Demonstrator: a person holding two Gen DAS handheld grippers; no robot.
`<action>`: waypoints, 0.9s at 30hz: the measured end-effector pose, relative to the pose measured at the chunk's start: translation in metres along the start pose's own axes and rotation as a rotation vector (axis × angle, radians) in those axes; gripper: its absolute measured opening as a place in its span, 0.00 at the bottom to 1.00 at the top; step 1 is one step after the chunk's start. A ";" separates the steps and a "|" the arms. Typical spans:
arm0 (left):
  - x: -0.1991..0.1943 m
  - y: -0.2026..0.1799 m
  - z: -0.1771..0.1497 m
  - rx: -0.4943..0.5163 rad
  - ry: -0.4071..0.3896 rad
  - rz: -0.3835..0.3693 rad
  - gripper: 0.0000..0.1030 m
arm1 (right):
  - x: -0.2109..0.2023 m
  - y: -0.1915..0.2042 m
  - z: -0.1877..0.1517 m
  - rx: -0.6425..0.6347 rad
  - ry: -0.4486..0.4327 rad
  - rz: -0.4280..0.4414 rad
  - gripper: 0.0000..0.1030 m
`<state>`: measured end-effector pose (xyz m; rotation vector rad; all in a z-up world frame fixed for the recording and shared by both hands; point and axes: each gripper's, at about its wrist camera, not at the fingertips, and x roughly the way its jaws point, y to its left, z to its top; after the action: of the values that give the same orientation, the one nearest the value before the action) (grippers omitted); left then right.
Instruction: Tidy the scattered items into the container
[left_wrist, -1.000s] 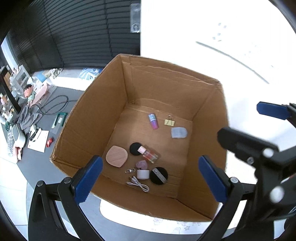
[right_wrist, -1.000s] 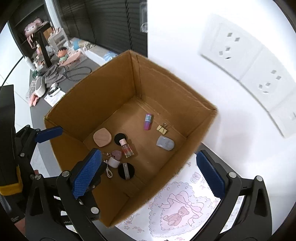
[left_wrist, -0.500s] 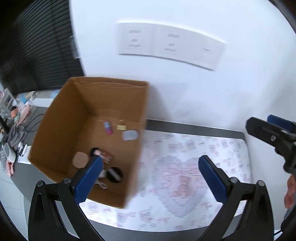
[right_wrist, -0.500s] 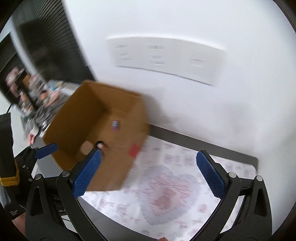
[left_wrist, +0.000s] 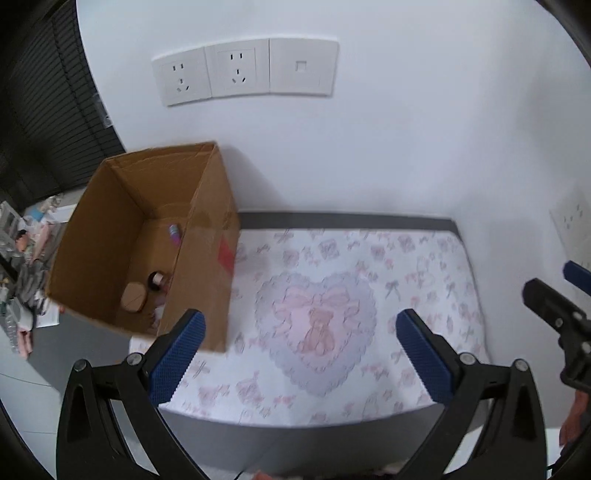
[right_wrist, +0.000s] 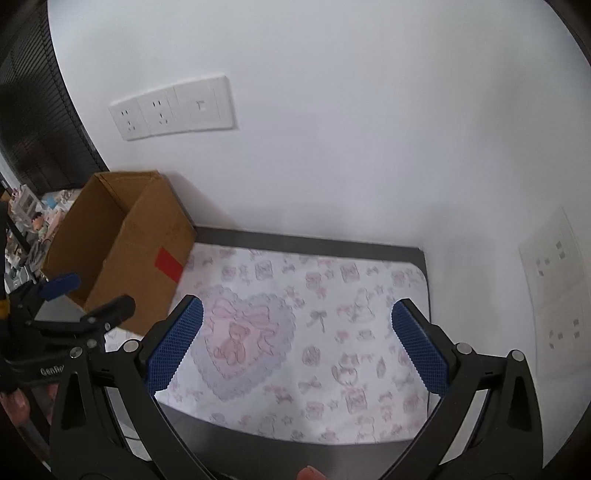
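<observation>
A brown cardboard box (left_wrist: 201, 280) stands on the left of the patterned mat (left_wrist: 369, 266), against the wall. Inside it I glimpse a pink tube (left_wrist: 173, 232), a round peach compact (left_wrist: 132, 297) and a small bottle (left_wrist: 157, 277); other contents are hidden by the box wall. The box (right_wrist: 140, 258) also shows at left in the right wrist view, with a red sticker (right_wrist: 168, 264). My left gripper (left_wrist: 301, 350) hangs open over the mat, holding nothing. My right gripper (right_wrist: 297, 339) is open and empty too.
The mat (right_wrist: 369, 295) with a heart-and-bear print covers a grey table. Wall sockets (left_wrist: 240, 72) sit above, more sockets (right_wrist: 557, 295) on the right wall. A cluttered desk (left_wrist: 22, 258) lies beyond the box. A person's hand (right_wrist: 14, 402) holds the left gripper's handle.
Both grippers have pulled back and swung right, away from above the box interior; the box now sits at the left and the mat fills the view.
</observation>
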<state>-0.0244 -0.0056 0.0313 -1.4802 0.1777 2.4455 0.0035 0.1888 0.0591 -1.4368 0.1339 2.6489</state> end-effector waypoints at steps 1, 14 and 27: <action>-0.004 -0.004 -0.006 0.011 0.001 -0.002 1.00 | -0.004 -0.004 -0.008 0.007 0.004 -0.013 1.00; -0.047 0.013 -0.044 -0.019 0.034 0.193 1.00 | -0.043 0.008 -0.070 0.127 0.173 0.014 1.00; -0.045 0.012 -0.048 -0.028 0.079 0.197 1.00 | -0.035 0.034 -0.072 0.100 0.233 0.004 1.00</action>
<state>0.0325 -0.0369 0.0479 -1.6446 0.3202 2.5509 0.0765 0.1429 0.0503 -1.7067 0.2865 2.4303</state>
